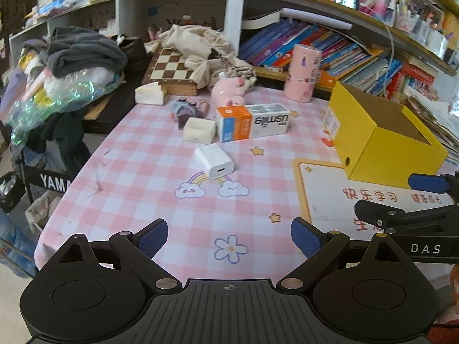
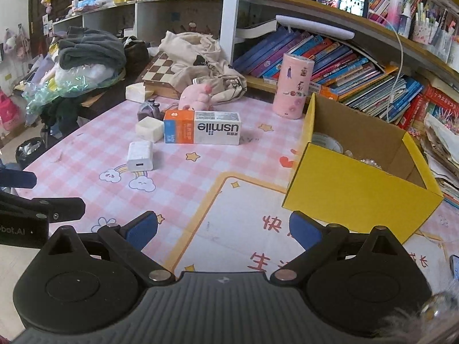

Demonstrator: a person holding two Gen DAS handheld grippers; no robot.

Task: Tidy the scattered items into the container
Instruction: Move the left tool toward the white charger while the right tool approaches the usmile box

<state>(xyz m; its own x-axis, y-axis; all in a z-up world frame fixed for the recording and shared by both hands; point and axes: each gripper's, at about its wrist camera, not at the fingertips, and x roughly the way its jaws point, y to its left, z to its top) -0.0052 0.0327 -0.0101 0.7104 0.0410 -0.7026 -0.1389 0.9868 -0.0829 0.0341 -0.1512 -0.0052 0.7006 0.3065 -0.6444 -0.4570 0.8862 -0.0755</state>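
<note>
A yellow cardboard box (image 1: 381, 140) (image 2: 355, 189) stands open on the right of the pink checked table; a tape roll (image 2: 327, 143) and small bits lie inside. Scattered left of it are a white USB charger (image 1: 213, 162) (image 2: 140, 155), an orange-and-white usmile carton (image 1: 252, 121) (image 2: 202, 127), a small white case (image 1: 200, 130) (image 2: 149, 129), a purple toy (image 1: 183, 110) (image 2: 149, 109) and a pink plush (image 1: 228, 90) (image 2: 198, 96). My left gripper (image 1: 229, 236) hovers open over the table's near edge. My right gripper (image 2: 223, 229) is open too, just left of the box's near corner. Neither holds anything.
A tall pink canister (image 1: 302, 73) (image 2: 292, 86) stands behind the box. A chessboard (image 1: 172, 70), a beige garment (image 2: 198, 54) and a tissue pack (image 1: 150, 93) crowd the back. Bookshelves (image 2: 358, 66) rise behind; a clothes pile (image 1: 74, 66) sits left of the table.
</note>
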